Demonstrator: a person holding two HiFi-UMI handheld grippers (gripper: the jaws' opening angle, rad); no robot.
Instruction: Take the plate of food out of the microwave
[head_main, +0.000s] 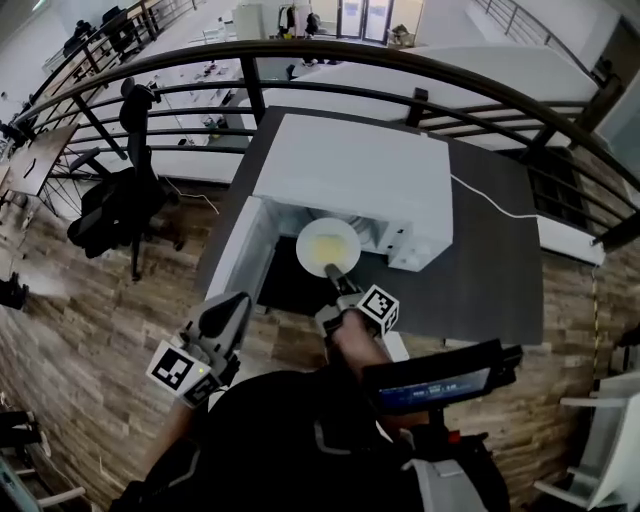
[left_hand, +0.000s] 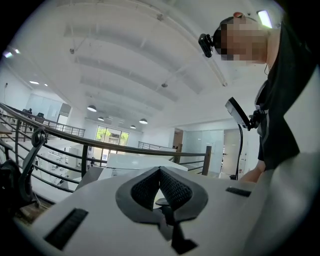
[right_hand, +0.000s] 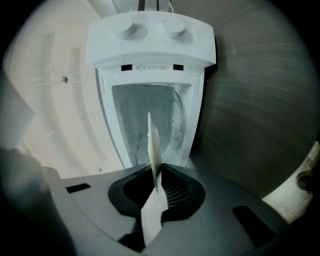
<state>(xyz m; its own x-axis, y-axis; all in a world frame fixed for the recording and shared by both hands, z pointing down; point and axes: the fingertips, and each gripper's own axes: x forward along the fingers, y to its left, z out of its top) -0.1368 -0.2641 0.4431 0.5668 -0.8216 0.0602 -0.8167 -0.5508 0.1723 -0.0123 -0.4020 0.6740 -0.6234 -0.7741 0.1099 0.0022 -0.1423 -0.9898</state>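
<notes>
Closest in, the person's dark top (head_main: 280, 450) fills the six o'clock edge of the head view. From it the right gripper (head_main: 335, 272) reaches toward twelve o'clock, its jaws clamped on the near rim of the pale plate (head_main: 328, 245). That plate is held at the mouth of the white microwave (head_main: 360, 170), which sits on a dark table (head_main: 490, 270). At nine o'clock of the plate, the microwave door (head_main: 238, 255) stands swung open. Down at eight o'clock the left gripper (head_main: 222, 315) is well apart from the plate, jaws pressed together with nothing between them.
</notes>
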